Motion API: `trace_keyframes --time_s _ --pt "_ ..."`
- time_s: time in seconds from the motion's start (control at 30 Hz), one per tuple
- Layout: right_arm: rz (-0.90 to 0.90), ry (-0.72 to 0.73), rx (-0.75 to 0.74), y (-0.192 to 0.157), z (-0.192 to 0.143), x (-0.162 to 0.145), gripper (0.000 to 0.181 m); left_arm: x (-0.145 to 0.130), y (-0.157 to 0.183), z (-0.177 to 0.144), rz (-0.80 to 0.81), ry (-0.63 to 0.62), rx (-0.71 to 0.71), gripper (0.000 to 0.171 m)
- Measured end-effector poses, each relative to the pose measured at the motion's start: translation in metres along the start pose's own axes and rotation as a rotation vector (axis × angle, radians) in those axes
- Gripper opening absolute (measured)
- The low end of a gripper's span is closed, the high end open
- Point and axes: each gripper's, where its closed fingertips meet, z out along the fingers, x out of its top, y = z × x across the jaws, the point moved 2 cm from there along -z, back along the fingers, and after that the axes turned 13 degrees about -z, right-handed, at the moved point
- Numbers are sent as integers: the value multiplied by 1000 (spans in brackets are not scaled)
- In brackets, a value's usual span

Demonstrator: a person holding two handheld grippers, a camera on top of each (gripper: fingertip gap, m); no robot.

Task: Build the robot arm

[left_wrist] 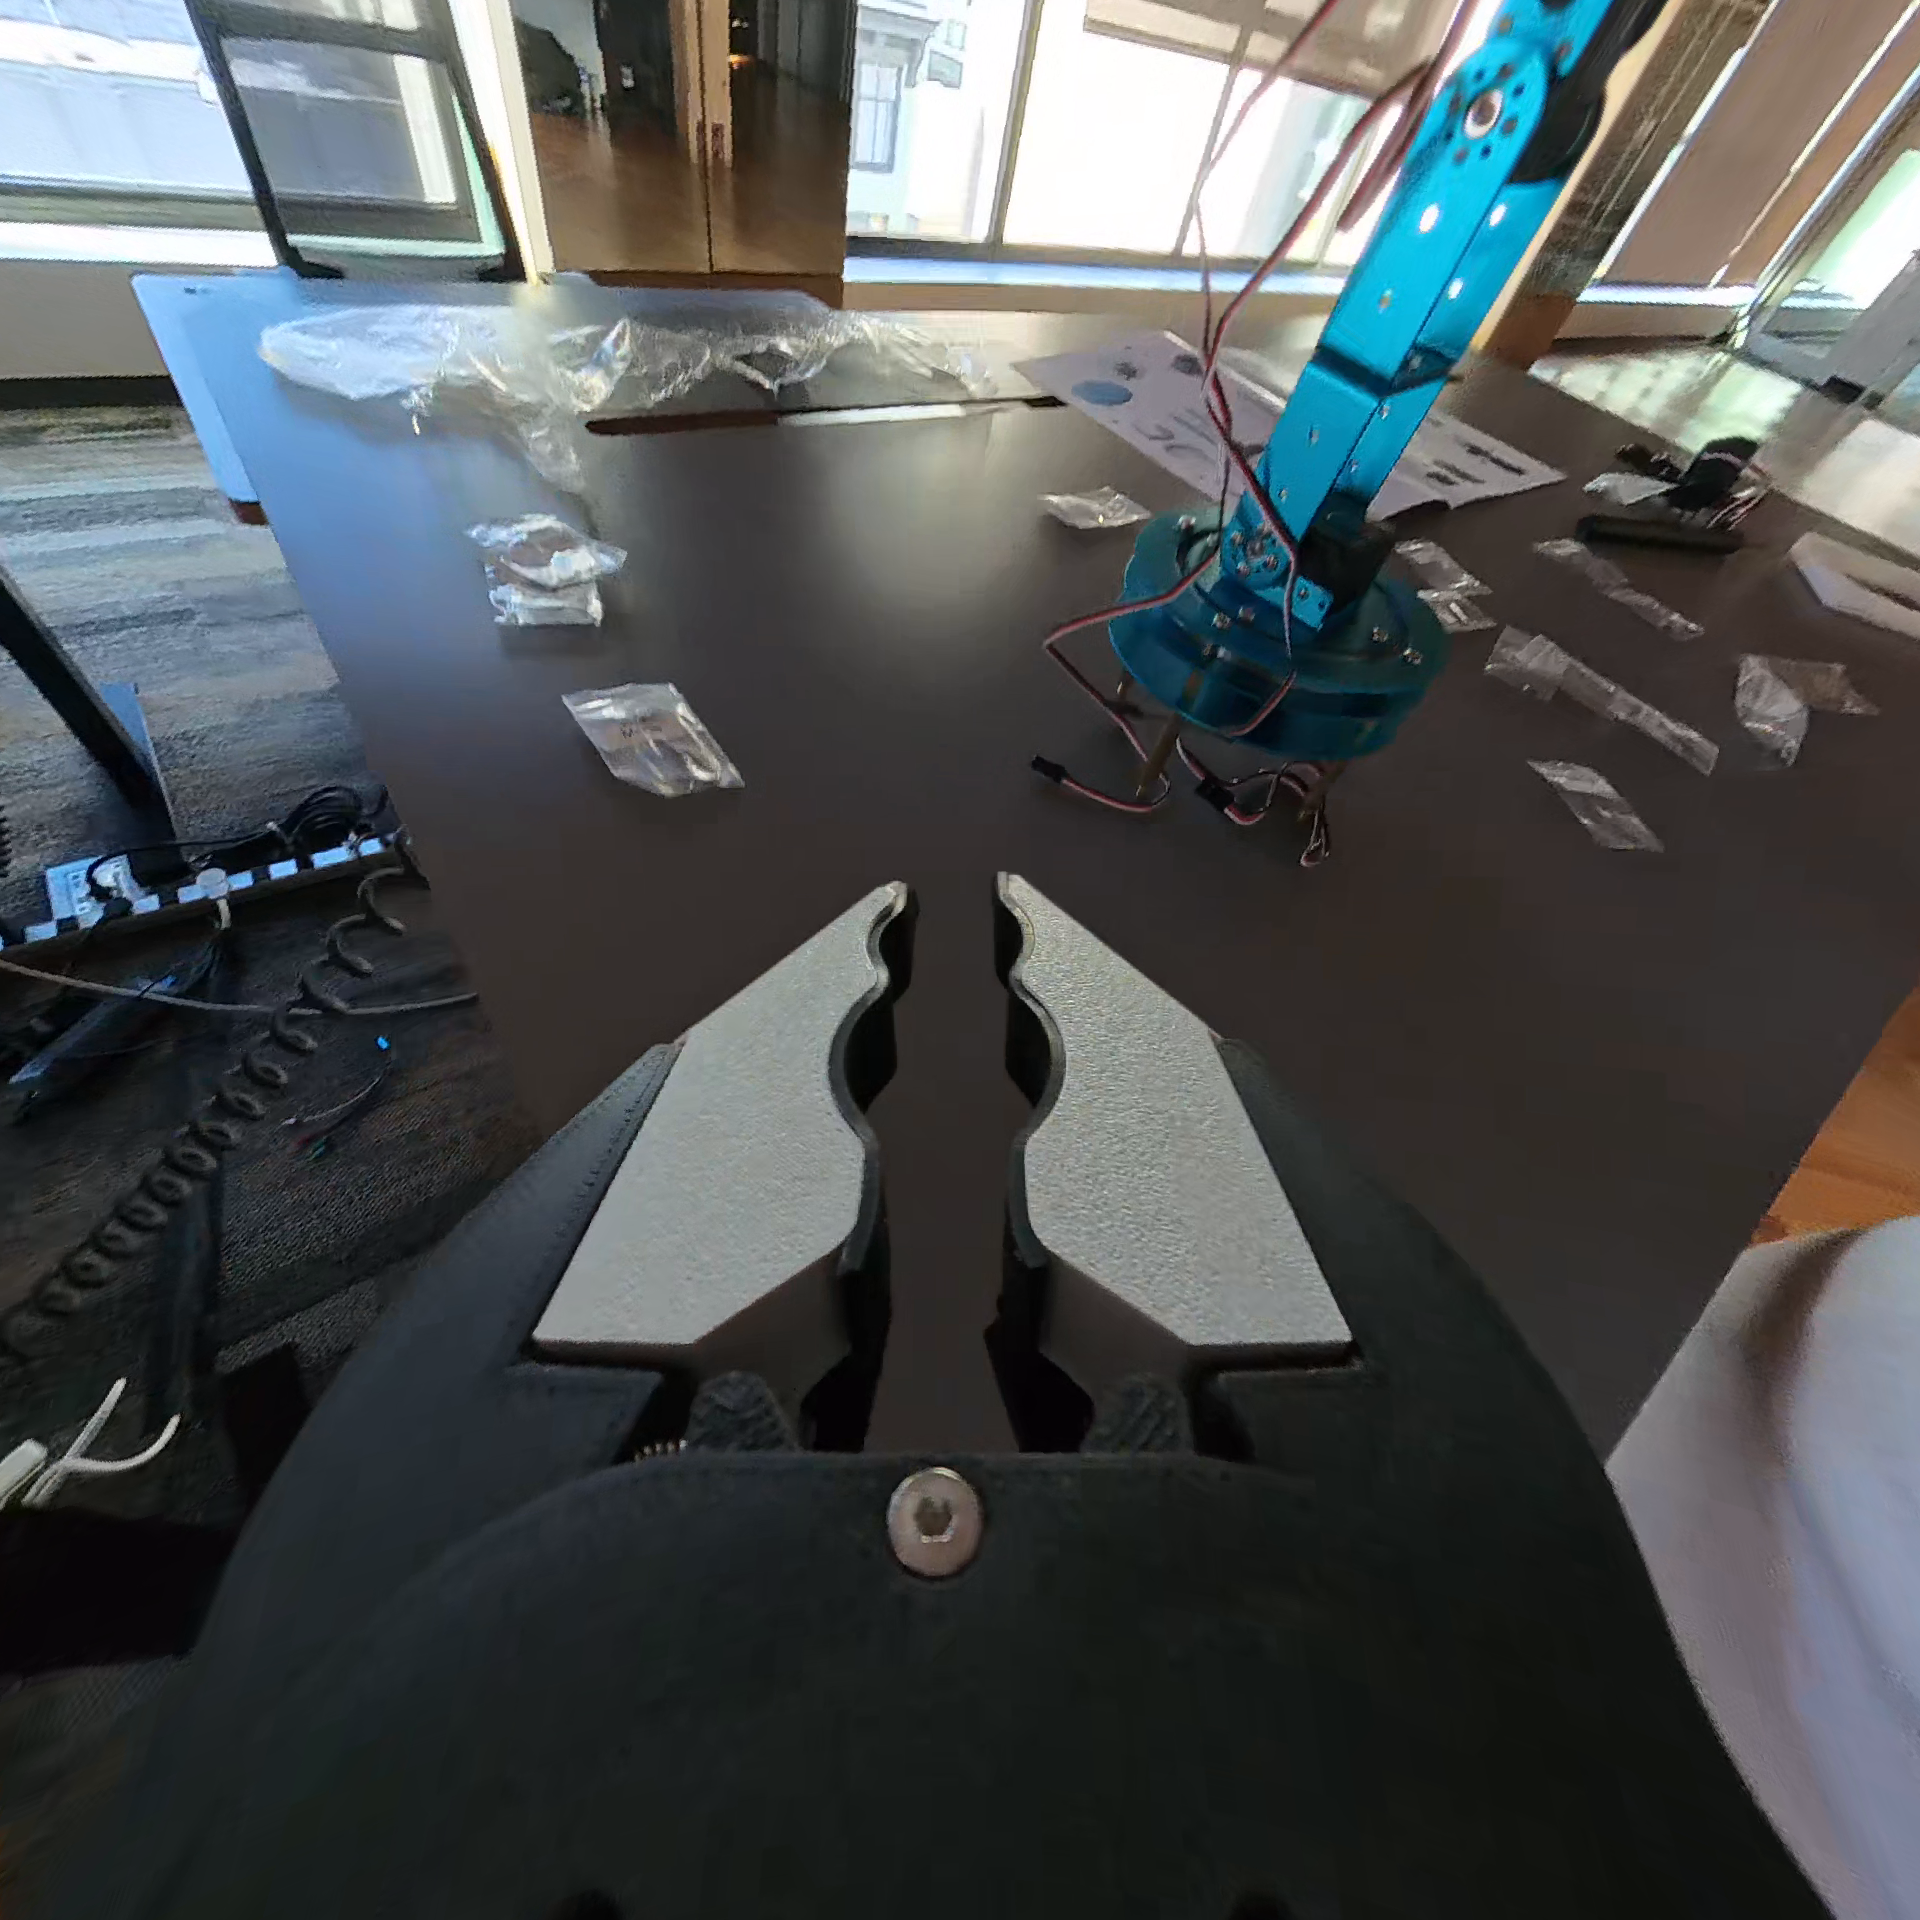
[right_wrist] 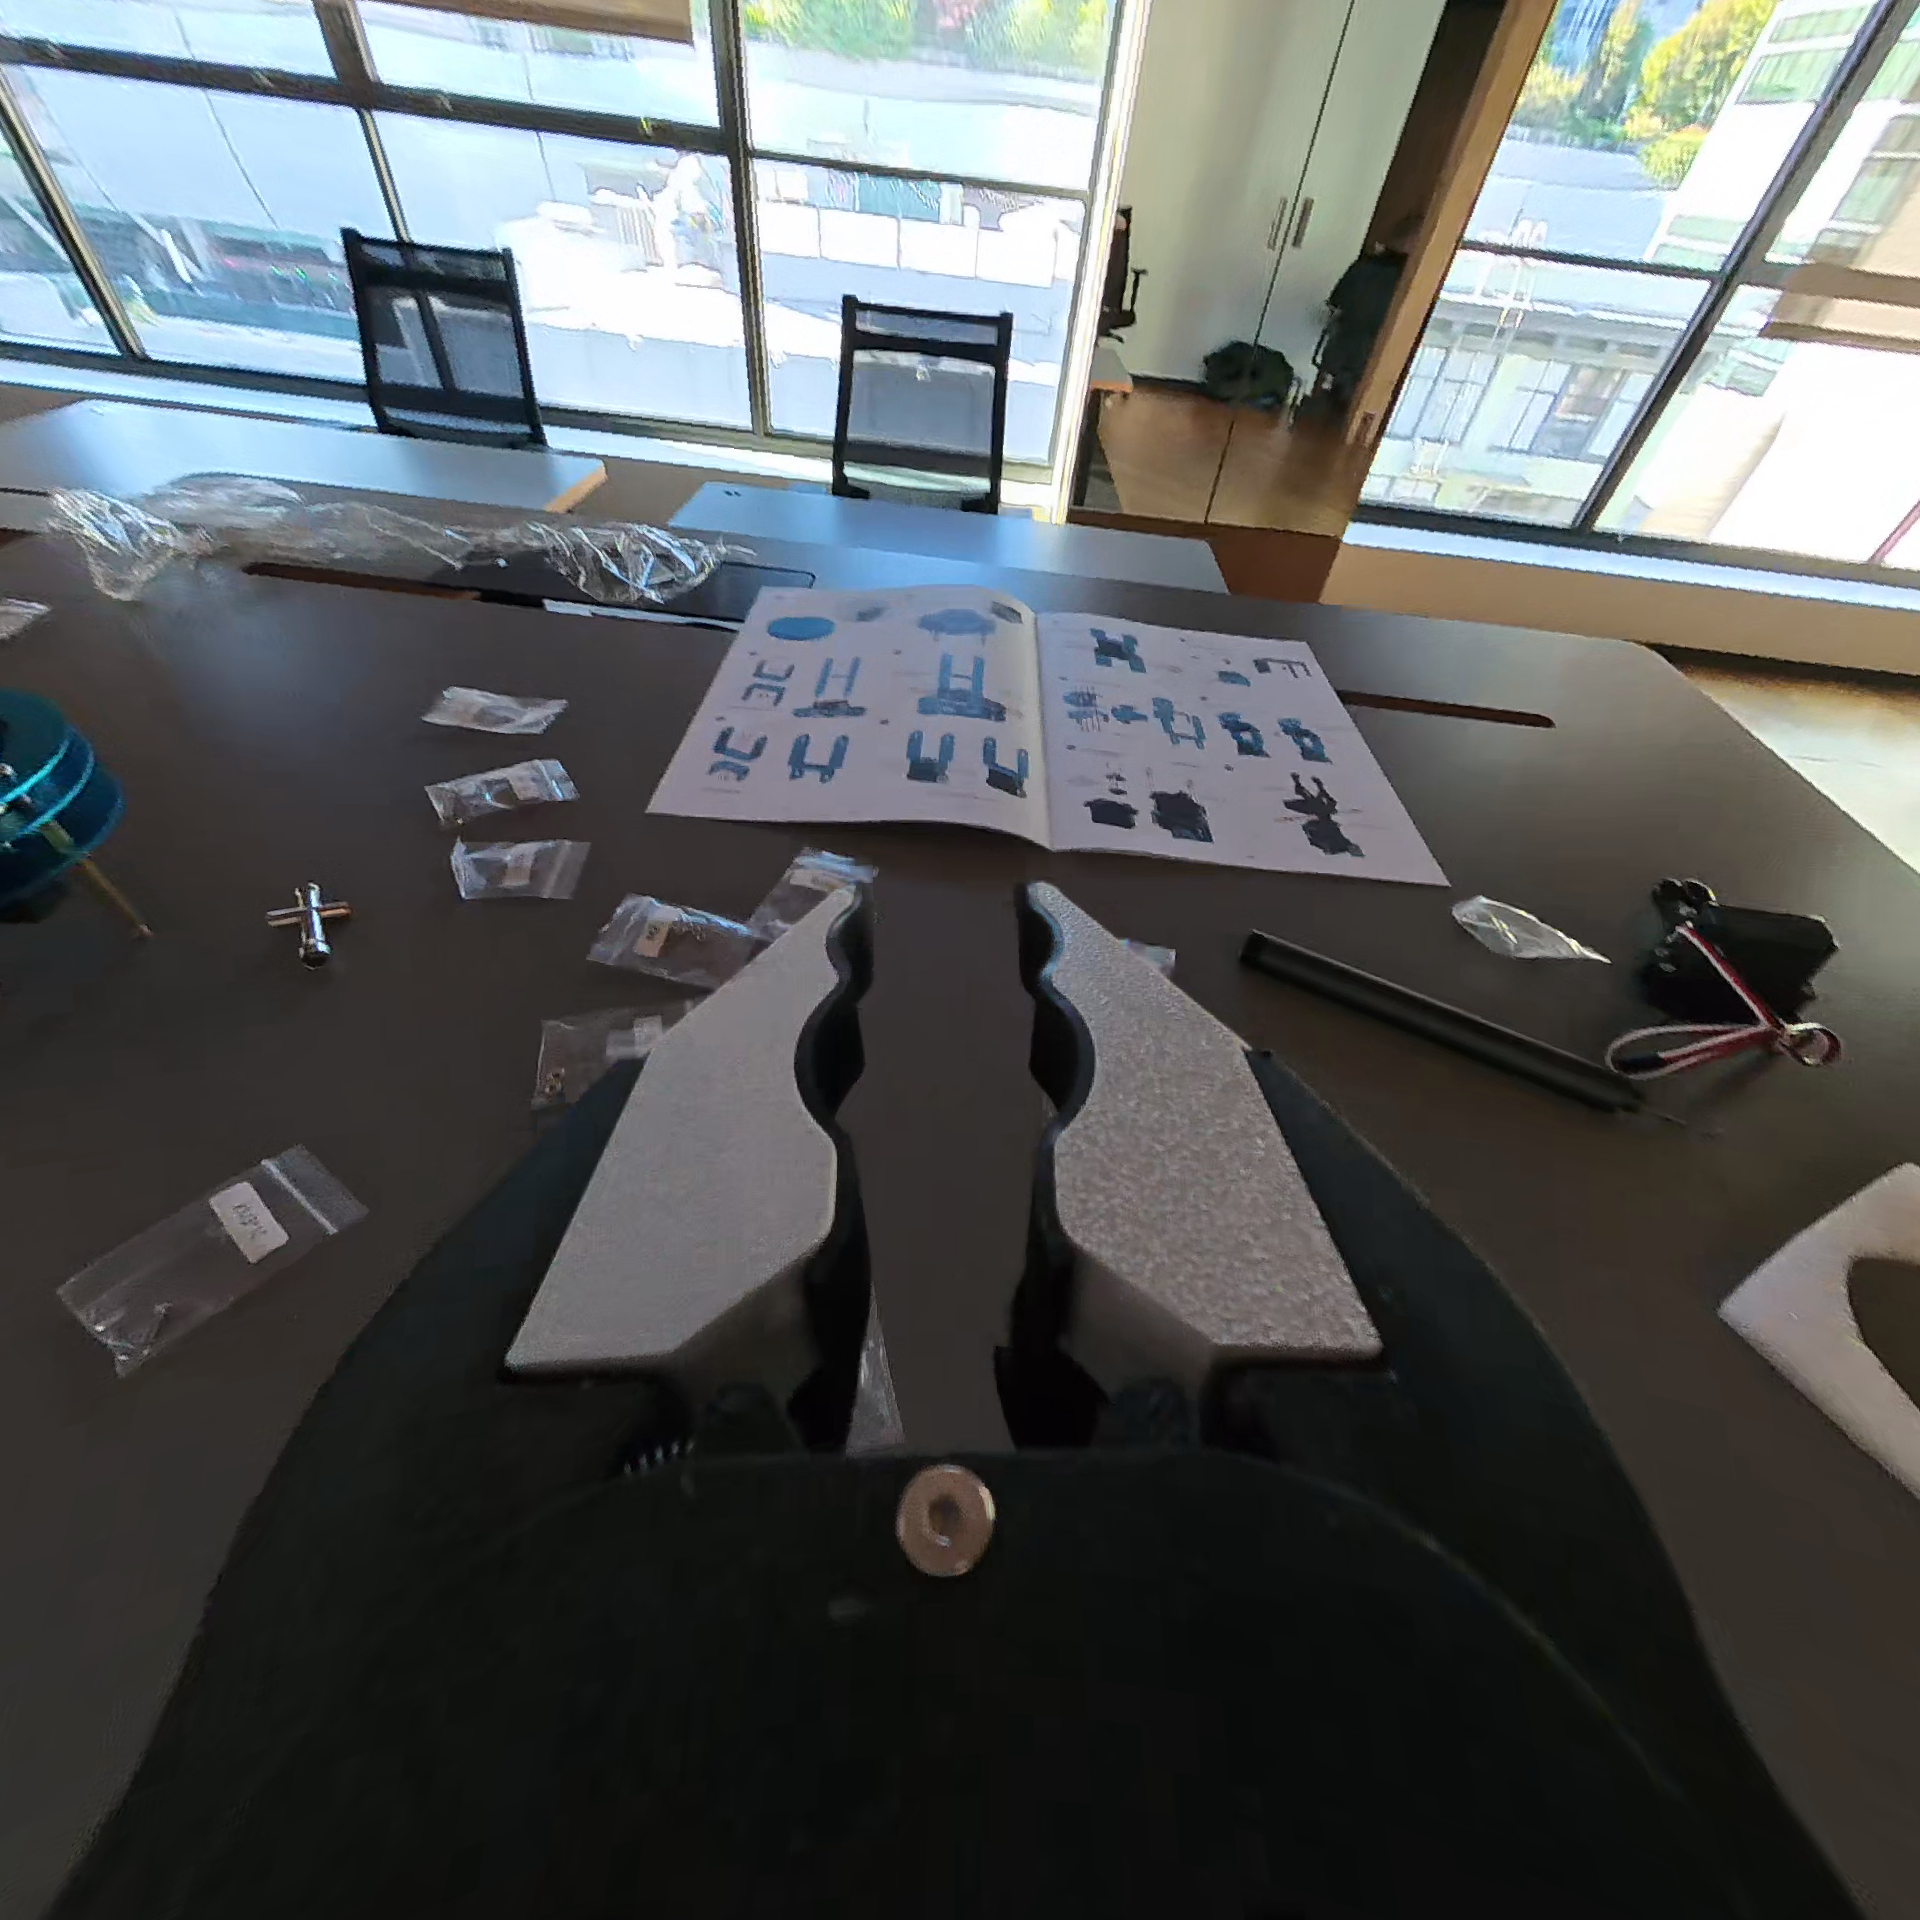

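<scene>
My left gripper [left_wrist: 951, 902] is open and empty, low over the dark table [left_wrist: 831, 644]. A blue metal robot arm [left_wrist: 1382, 343] on a round blue base [left_wrist: 1278, 655] with red-white wires stands ahead to the right. My right gripper [right_wrist: 940, 909] is open and empty above the table [right_wrist: 312, 1507], among small clear plastic bags [right_wrist: 675, 940]. An open instruction booklet [right_wrist: 1039, 738] lies just beyond it. The blue base [right_wrist: 47, 810] shows at the far left of the right wrist view.
Several small bags of parts [left_wrist: 649, 738] lie about. A metal cross wrench [right_wrist: 309, 921], a black rod [right_wrist: 1434, 1018], a black servo with wires [right_wrist: 1735, 966], white foam [right_wrist: 1818, 1340] and crumpled plastic wrap [right_wrist: 395, 545] lie on the table. Chairs [right_wrist: 920, 395] stand behind. Cables [left_wrist: 208, 883] lie on the floor at left. Some 60 centimetres of space lies between my two pairs of fingers. The blue base [right_wrist: 47, 810] is about 30 centimetres from both grippers' fingertips.
</scene>
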Motion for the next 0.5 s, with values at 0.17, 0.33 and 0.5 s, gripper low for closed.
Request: trace_keyframes --time_s 0.17,0.33,0.5 --pt "-90 -115 8 -4 -26 -19 22 29 16 9 54 66 -132 9" --pt "-134 -306 103 -3 -53 -62 20 37 58 19 111 62 -363 0" --pt "-71 -325 218 -2 -56 -93 20 32 97 35 160 13 -441 0"
